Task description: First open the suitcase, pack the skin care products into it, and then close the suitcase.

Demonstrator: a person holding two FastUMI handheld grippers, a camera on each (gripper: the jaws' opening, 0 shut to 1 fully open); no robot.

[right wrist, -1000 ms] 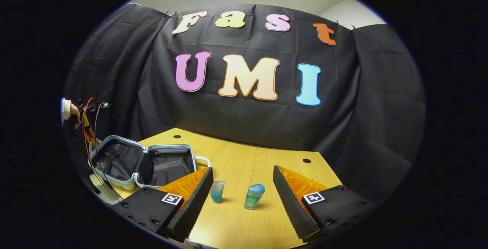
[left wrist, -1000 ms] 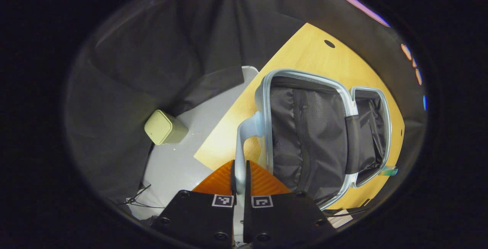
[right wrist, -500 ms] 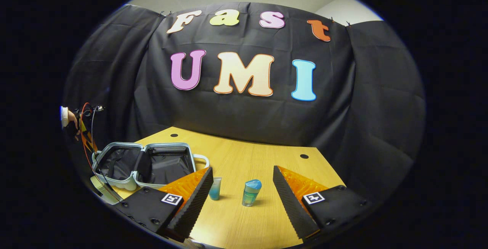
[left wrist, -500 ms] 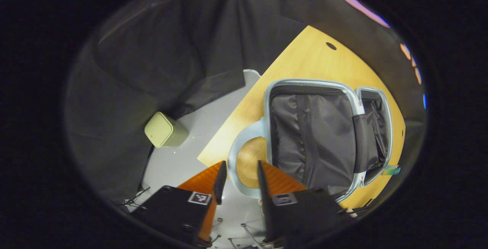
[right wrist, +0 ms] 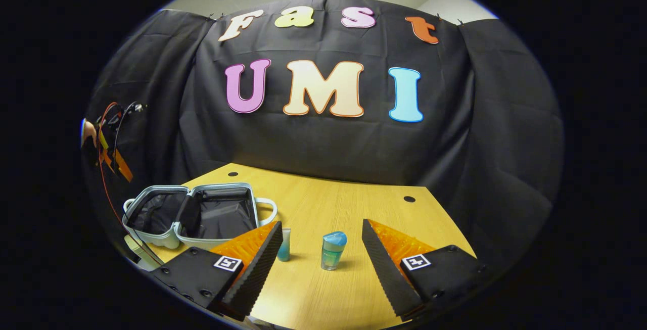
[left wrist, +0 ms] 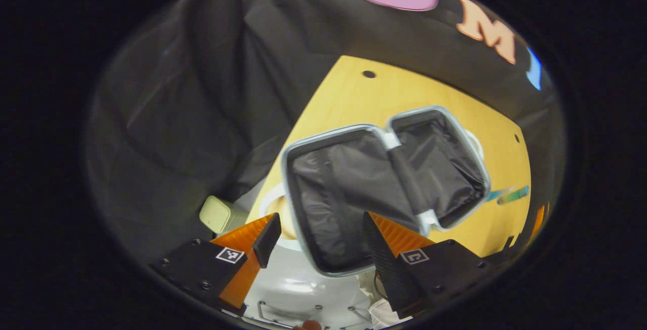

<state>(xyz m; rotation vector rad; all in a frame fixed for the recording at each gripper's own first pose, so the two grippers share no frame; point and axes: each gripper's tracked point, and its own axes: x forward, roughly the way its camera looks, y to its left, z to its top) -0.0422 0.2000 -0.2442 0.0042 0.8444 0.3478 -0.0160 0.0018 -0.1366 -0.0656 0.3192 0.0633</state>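
Suitcase open — bottle apparently upright.

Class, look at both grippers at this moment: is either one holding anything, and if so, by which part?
Nothing is held. The left gripper is open above the open suitcase; the right gripper is open, with the blue-capped bottle standing untouched between its fingers.

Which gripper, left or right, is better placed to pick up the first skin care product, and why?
Right. The right gripper is open, with the blue-capped bottle standing on the table between its fingers. The left gripper hangs open over the open suitcase, away from the bottles.
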